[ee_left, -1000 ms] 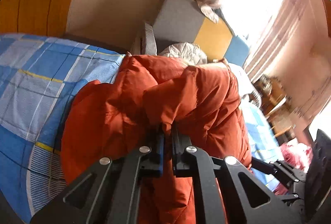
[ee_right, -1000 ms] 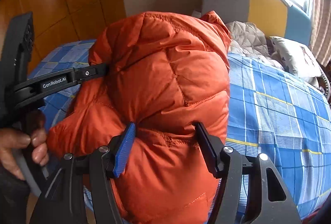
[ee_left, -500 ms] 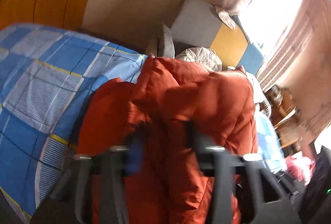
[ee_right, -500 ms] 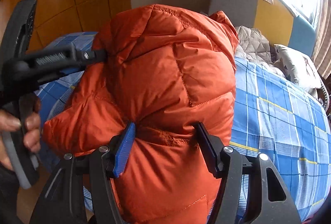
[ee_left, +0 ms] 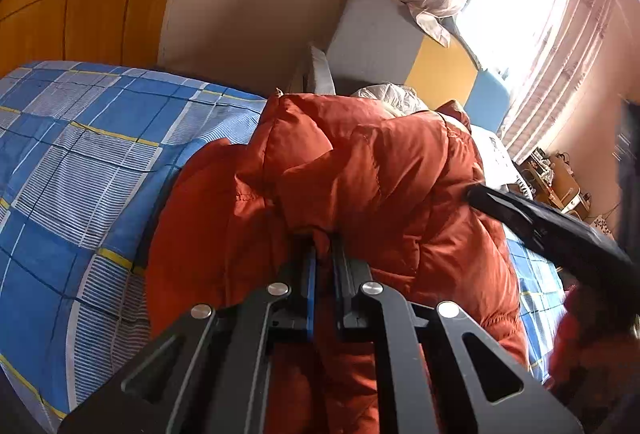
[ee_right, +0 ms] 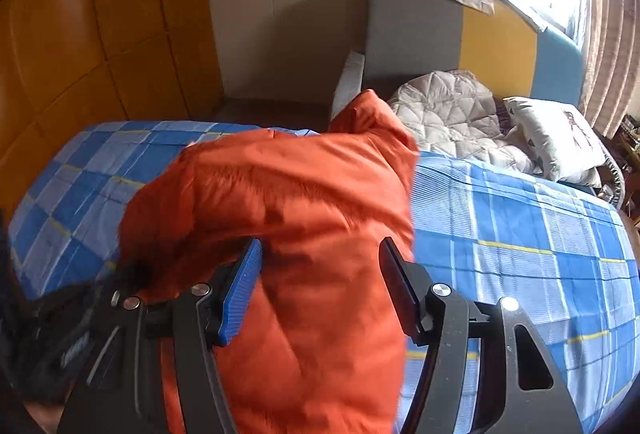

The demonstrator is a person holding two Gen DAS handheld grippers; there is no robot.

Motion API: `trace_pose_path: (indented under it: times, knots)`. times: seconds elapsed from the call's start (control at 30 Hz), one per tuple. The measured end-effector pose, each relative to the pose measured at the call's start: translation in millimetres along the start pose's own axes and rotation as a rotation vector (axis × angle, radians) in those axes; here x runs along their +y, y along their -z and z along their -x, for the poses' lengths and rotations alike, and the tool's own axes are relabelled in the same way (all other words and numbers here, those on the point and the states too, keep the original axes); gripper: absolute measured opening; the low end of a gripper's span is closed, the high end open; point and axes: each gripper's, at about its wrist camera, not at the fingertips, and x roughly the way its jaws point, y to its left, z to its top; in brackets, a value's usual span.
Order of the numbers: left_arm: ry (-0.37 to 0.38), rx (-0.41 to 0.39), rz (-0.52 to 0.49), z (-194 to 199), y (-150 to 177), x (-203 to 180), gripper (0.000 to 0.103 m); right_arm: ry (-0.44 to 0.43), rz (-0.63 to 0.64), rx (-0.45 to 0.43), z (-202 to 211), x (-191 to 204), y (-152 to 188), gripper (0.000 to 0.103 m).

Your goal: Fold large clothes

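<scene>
A puffy orange down jacket point(ee_left: 380, 173) is bunched up over a bed with a blue checked sheet point(ee_left: 80, 153). My left gripper point(ee_left: 324, 238) pinches a thin fold at the jacket's near edge, and its jaws are closing on that fabric. In the right wrist view the jacket point(ee_right: 300, 185) fills the gap of my right gripper point(ee_right: 320, 258), whose wide-set pads press on a thick wad of it. The right gripper point(ee_left: 540, 226) also shows as a black bar at the jacket's right side. The left gripper point(ee_right: 80, 334) is a dark blur at lower left.
A grey quilted garment point(ee_right: 452, 105) and a white pillow point(ee_right: 556, 137) lie at the bed's head, below a grey, yellow and blue headboard point(ee_right: 416, 33). Orange wooden panels point(ee_right: 80, 33) stand to the left. A curtained window point(ee_left: 540, 13) is at the right.
My right gripper has moved with its wad of jacket, so the jacket sits lower and blurred in its view. It now shows at the right of the left view. The left gripper still pinches its fold.
</scene>
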Motion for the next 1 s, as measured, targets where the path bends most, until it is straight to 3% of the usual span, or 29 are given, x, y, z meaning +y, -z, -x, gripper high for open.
trace_pose_path:
  times: [0.3,0.37,0.43,0.5,0.7,1.0]
  knots:
    - [-0.007,-0.018,0.031,20.9,13.4,17.0,0.005,-0.022,0.125,0.031,-28.5,37.7,-6.4,0.061]
    - [-0.021,-0.032,0.052,27.0,13.9,23.2,0.011,-0.035,0.138,0.036,-32.1,45.0,-6.3,0.058]
    - [-0.021,-0.046,0.073,32.3,14.4,30.2,0.026,-0.042,0.157,0.040,-35.5,52.5,-5.4,0.058]
    - [-0.033,-0.052,0.079,33.9,14.3,36.0,0.031,-0.044,0.174,0.050,-39.0,59.8,-3.6,0.058]
    - [-0.040,-0.048,0.066,29.7,10.3,40.1,0.031,-0.065,0.211,0.081,-56.2,80.2,1.1,0.058]
    - [-0.122,-0.021,0.067,7.8,19.0,51.5,0.032,-0.088,0.264,0.110,-87.3,107.0,16.7,0.058]
